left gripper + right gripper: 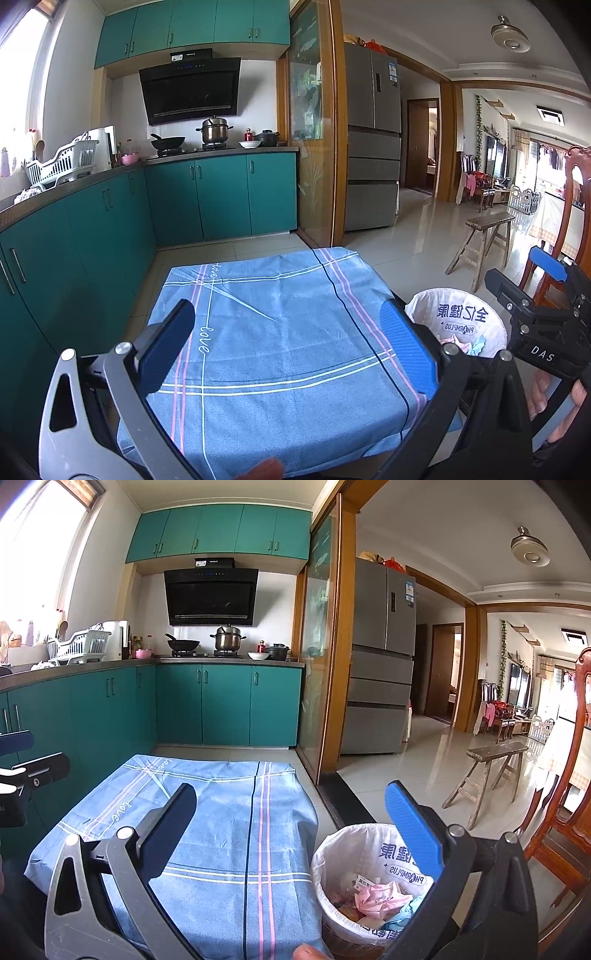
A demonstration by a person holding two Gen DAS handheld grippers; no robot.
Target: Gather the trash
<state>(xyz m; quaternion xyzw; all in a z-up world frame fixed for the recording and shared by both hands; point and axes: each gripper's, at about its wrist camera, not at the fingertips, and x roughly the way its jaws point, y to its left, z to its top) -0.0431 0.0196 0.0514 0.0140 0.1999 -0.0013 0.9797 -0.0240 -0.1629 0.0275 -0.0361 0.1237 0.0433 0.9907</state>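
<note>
We hold both grippers above a table draped in a blue striped cloth [280, 325]. The left gripper [291, 332] is released, its two fingers spread wide over the cloth and holding nothing. The right gripper [291, 834] is likewise released, one finger above the cloth's right edge and the other over the trash bin [365, 890]. The bin stands on the tiled floor just beside the table's right edge, lined with a white printed bag. Inside the bin lies crumpled trash [376, 897], pink and pale blue among it. In the left wrist view the right gripper [539, 295] appears beyond the bin [458, 325]. The cloth carries no trash.
</note>
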